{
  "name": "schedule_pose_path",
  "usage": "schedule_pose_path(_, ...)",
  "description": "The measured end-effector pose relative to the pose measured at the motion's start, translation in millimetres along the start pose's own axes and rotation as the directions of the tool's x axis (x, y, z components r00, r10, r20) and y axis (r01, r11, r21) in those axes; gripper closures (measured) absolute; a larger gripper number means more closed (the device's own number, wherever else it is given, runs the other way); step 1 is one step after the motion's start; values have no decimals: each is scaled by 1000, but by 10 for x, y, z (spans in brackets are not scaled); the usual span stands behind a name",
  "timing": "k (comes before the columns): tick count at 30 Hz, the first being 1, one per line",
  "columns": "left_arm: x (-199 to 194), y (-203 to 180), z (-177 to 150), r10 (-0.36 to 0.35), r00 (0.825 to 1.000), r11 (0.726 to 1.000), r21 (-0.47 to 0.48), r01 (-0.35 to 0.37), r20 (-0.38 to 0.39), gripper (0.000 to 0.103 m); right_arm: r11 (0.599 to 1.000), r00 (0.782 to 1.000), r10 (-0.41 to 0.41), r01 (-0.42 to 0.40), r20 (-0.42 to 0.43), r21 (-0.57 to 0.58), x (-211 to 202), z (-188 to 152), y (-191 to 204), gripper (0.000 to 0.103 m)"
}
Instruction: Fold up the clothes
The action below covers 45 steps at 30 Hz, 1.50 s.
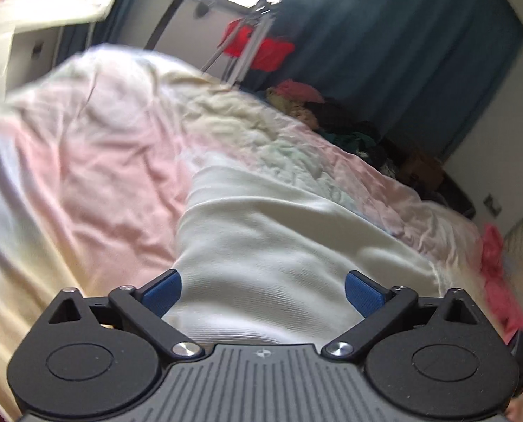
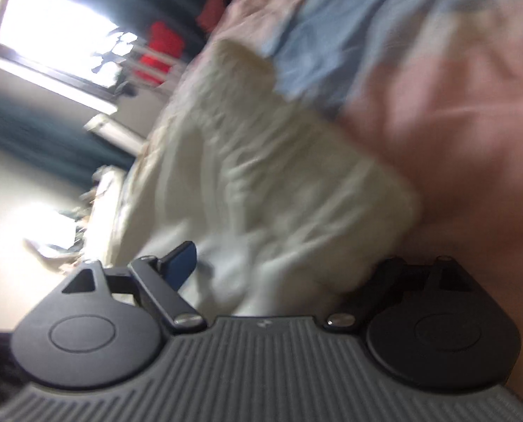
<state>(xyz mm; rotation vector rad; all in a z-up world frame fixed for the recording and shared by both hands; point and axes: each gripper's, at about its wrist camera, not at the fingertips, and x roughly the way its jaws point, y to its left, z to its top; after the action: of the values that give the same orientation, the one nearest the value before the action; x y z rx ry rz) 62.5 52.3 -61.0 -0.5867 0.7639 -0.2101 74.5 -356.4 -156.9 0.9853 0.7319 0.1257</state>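
Left gripper (image 1: 263,293) jaws apart over the cream garment (image 1: 279,232); right gripper (image 2: 275,267) half hidden, state unclear.

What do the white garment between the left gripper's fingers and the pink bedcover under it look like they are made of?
White garment: probably a knit, cotton-like fabric, matte, showing fine parallel ribbing near the left hand-held gripper. Pink bedcover: thin woven cloth by its look, matte, with many sharp, small creases. Motion blur leaves the exact fibre of both open.
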Motion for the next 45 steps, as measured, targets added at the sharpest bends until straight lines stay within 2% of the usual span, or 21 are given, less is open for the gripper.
schedule_pose_path(2, 25, 222, 72, -25, 1000, 992, -123, 22, -17, 1, 998, 998, 52, -51, 29, -23, -83, -22, 72, 13)
schedule_pose_path(4, 47, 412, 128, -40, 999, 974, -223, 32, -30, 1, 991, 989, 134, -134, 56, 5, -169, -25, 67, 13)
schedule_pose_path(6, 71, 515, 146, -45, 998, 961, -274, 32, -41, 1, 992, 991, 123, -124, 48, 12, -160, -27, 50, 13)
schedule_pose_path(8, 100, 544, 132, -38, 998, 959, -283, 24, -44, 1, 998, 998, 63, -63, 16, -7, -99, -45, 53, 14)
schedule_pose_path(10, 164, 548, 115, -40, 997, 960, -278, 19, -71, 1, 995, 996, -74, 70, -51, -78, 45, -96, 103, 15)
schedule_pose_path(11, 188, 556, 100, -38, 996, 959, -282, 14, -81, 1, 989, 992, -112, 105, -63, -104, 81, -122, 126, 15)
schedule_pose_path(13, 222, 568, 71, -35, 995, 959, -284, 7, -91, 1, 991, 995, -86, 81, -43, -106, 31, -131, 177, 14)
schedule_pose_path(15, 247, 563, 58, -35, 994, 962, -272, 6, -100, 2, 997, 1000, 11, -12, -7, -75, -88, -116, 207, 13)
schedule_pose_path(17, 269, 580, 44, -45, 993, 960, -279, 13, -107, 3, 992, 993, 115, -113, 31, -59, -217, -110, 235, 13)
schedule_pose_path(20, 296, 620, 18, -53, 992, 954, -299, 17, -113, 4, 978, 977, 203, -200, 58, -62, -282, -87, 304, 14)
schedule_pose_path(21, 307, 626, 11, -56, 992, 953, -301, 20, -113, 6, 978, 978, 200, -196, 54, -72, -277, -86, 328, 14)
schedule_pose_path(22, 319, 631, 3, -59, 992, 952, -304, 22, -113, 8, 984, 987, 155, -151, 35, -93, -242, -93, 348, 15)
schedule_pose_path(23, 331, 628, -5, -62, 992, 952, -304, 25, -112, 9, 990, 996, 93, -91, 16, -111, -195, -112, 357, 20)
schedule_pose_path(26, 334, 583, -33, -50, 993, 958, -288, 19, -102, 14, 993, 999, -40, 39, -13, -107, -71, -173, 278, 42)
schedule_pose_path(29, 300, 534, -65, -32, 996, 962, -273, 8, -84, 25, 992, 998, -60, 60, 7, -112, -97, -172, 302, 54)
schedule_pose_path(32, 242, 510, -84, -44, 997, 961, -274, 26, -57, 43, 987, 997, -38, 47, 61, -151, -239, -195, 449, 65)
schedule_pose_path(33, 221, 499, -89, -51, 998, 961, -274, 36, -47, 56, 985, 997, -29, 41, 77, -165, -288, -203, 500, 67)
schedule_pose_path(37, 44, 393, -71, -95, 995, 967, -237, 89, -12, 70, 980, 992, 16, 10, 129, -198, -411, -114, 697, 71)
schedule_pose_path(40, -124, 259, -22, -160, 987, 957, -245, 153, -9, 73, 980, 986, 35, -2, 162, -200, -600, -16, 816, 72)
schedule_pose_path(44, -161, -230, 109, -231, 972, 956, -195, 219, -40, 74, 981, 973, 21, 25, 230, -193, -1009, 194, 919, 72)
schedule_pose_path(45, -29, -421, 168, -237, 970, 957, -180, 226, -46, 74, 982, 967, 14, 35, 254, -188, -1117, 265, 932, 72)
